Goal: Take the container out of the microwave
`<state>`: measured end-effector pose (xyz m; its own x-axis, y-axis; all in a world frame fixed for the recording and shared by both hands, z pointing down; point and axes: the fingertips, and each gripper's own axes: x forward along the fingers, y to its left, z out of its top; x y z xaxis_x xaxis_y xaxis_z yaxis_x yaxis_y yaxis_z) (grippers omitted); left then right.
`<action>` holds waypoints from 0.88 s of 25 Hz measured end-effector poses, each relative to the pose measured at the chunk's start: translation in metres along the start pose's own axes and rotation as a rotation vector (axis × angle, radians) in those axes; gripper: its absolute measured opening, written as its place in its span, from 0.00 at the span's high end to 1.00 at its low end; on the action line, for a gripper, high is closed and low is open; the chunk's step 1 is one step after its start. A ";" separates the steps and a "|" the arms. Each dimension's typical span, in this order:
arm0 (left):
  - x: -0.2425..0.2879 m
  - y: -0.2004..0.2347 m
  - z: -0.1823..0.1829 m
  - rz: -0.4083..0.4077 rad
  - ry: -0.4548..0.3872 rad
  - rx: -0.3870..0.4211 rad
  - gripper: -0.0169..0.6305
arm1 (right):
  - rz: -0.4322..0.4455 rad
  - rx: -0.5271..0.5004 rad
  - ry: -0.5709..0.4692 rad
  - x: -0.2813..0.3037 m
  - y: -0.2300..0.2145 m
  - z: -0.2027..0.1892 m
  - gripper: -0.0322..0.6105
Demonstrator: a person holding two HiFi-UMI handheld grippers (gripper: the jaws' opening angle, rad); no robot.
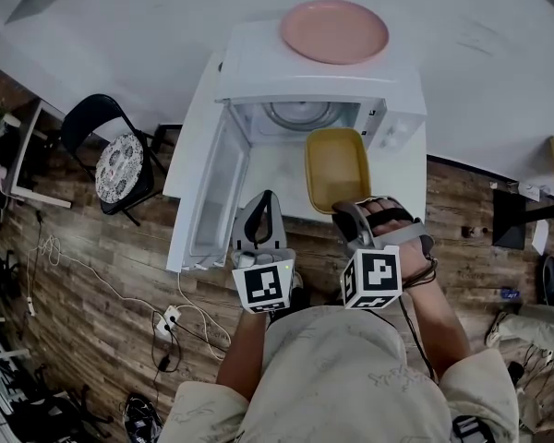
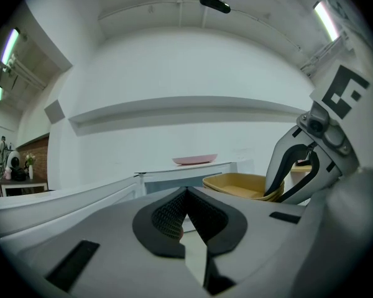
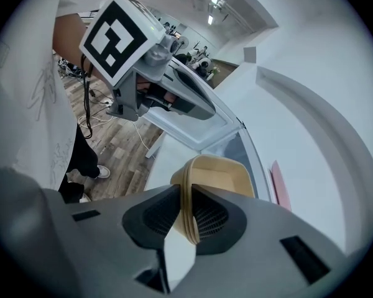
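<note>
Yellow plastic sits pinched in the right tool: its jaws are clamped on the near rim of the container. The container is outside the microwave, just in front of the open cavity and over the white tabletop. The left tool points level, jaws together on nothing, beside the swung-open door. A pink plate lies on the microwave's top.
</note>
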<state>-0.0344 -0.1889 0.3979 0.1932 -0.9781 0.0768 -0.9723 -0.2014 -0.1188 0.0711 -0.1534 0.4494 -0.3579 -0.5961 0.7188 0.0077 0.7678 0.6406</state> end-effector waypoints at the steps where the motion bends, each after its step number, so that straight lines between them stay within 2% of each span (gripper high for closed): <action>1: 0.000 0.000 0.000 0.000 -0.002 -0.001 0.96 | -0.003 -0.001 0.000 -0.001 -0.001 0.000 0.84; 22: -0.002 0.002 -0.002 -0.002 -0.001 -0.004 0.96 | 0.013 -0.013 0.018 0.004 0.004 -0.002 0.84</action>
<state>-0.0370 -0.1869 0.3993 0.1948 -0.9779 0.0762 -0.9725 -0.2027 -0.1148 0.0715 -0.1532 0.4554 -0.3410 -0.5901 0.7318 0.0240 0.7727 0.6343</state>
